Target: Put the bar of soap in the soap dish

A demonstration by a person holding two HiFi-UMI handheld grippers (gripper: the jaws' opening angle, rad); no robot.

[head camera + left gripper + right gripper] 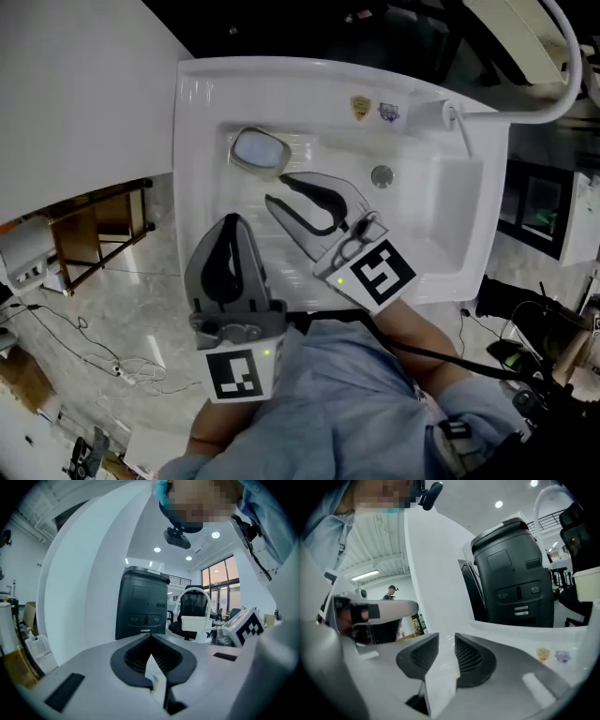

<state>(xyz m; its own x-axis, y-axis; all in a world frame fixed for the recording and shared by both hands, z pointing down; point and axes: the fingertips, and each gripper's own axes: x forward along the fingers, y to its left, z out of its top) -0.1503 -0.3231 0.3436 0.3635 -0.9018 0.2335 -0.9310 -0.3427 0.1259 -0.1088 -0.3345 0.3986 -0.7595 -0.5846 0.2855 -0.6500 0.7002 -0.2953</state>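
White porcelain fills the middle of the head view: a sink (pixel 469 202) with its drain (pixel 382 174) right of centre, and pale stone floor (pixel 141 309) beyond its left edge. At the upper left of the basin sits the soap dish (pixel 236 163). The bar of soap (pixel 260 147) lies inside it, a pale blue-grey block flat within the dish's rim.

As I judge it, the job is as good as done. The soap is where it belongs, nothing leans on it, and as far as I can see neither of my claws touches it. What remains is only to draw clear of the basin without knocking the dish.

My right claw (pixel 277 187) hangs over the basin in the centre of the frame, its tips pointing toward the dish and ending just beside it, at the soap's lower right. Its jaws stand apart — a moderate gap, not flung wide. Its own view shows only white porcelain through that gap and nothing between the ribbed pads.

My left claw (pixel 232 223) is lower and further left in the head view, over the sink's left edge and well apart from the dish. Its jaws are pressed together at the tips — its own view shows nothing caught between them.
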